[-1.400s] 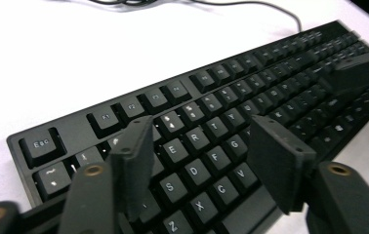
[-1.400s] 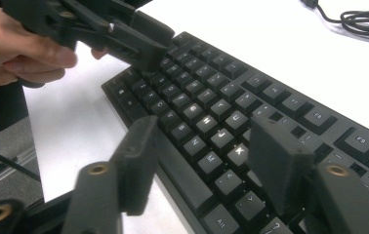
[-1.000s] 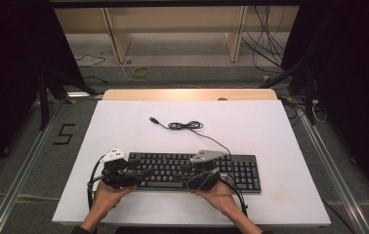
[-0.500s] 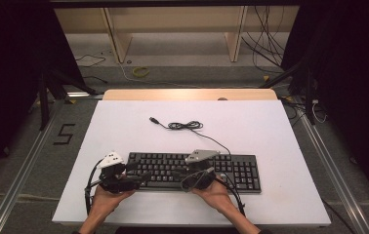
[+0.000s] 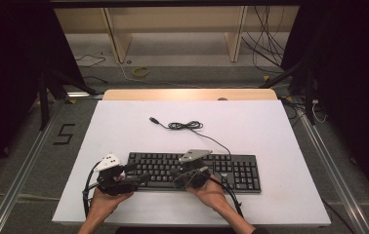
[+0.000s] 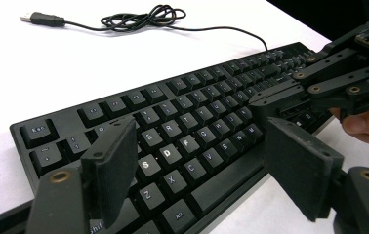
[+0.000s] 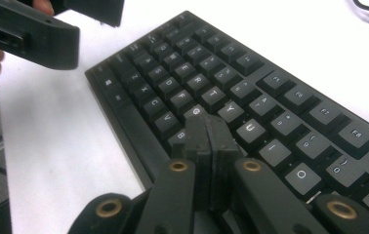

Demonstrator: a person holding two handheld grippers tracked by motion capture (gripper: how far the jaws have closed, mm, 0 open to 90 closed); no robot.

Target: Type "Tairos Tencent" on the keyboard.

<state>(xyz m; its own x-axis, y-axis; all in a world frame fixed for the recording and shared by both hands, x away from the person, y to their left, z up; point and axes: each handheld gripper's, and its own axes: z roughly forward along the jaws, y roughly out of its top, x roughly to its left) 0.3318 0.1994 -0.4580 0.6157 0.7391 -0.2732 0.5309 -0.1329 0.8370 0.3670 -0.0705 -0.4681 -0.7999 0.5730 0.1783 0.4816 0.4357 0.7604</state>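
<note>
The black keyboard (image 5: pixel 194 170) lies flat on the white table (image 5: pixel 270 131), near its front edge, with its cable (image 5: pixel 185 126) coiled loosely behind it and ending in a USB plug (image 5: pixel 153 119). The right gripper (image 7: pixel 207 141) hangs over the middle letter keys; its 2 jaws have just been closing and now press together with nothing between them. The left gripper (image 6: pixel 199 168) sits over the keyboard's left end, jaws wide apart, gripping nothing

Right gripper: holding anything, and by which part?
Nothing is held. The right gripper has just closed pad to pad, with nothing between, tips over the keyboard near the H key. The left gripper is open and empty.
</note>
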